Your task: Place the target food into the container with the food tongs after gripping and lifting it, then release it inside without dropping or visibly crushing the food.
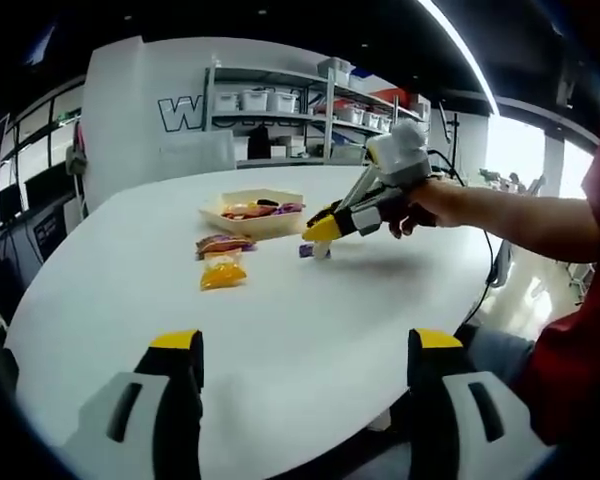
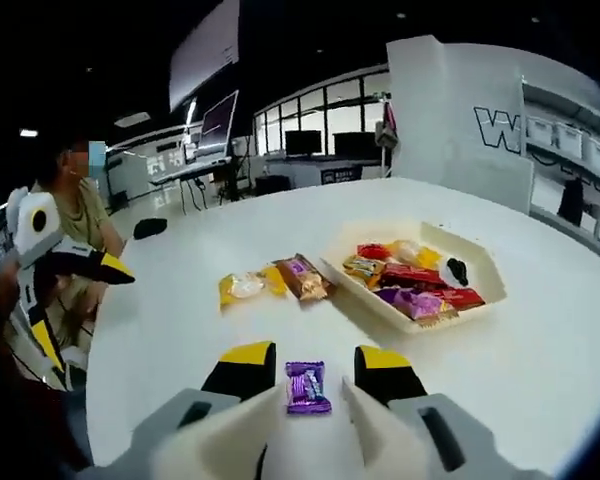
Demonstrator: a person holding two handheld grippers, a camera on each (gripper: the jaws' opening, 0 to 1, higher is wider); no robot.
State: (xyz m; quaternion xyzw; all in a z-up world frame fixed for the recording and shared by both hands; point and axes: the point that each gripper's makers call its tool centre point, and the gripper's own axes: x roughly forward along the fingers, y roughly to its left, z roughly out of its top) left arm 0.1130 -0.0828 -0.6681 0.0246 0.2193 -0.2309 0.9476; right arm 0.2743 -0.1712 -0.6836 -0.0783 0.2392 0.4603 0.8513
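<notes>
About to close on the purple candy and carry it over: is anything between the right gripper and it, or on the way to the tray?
Nothing visible. The purple candy lies between the right gripper's open jaws, and bare table separates it from the tray.

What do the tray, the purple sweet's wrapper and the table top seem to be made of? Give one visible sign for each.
Tray: probably thin moulded plastic or pulp, cream and matt, with a raised angled rim.
Purple sweet's wrapper: likely glossy plastic film, since it shows printed colour, crimped ends and small highlights.
Table top: seemingly smooth white laminate or painted board, with a soft sheen and no visible grain.
</notes>
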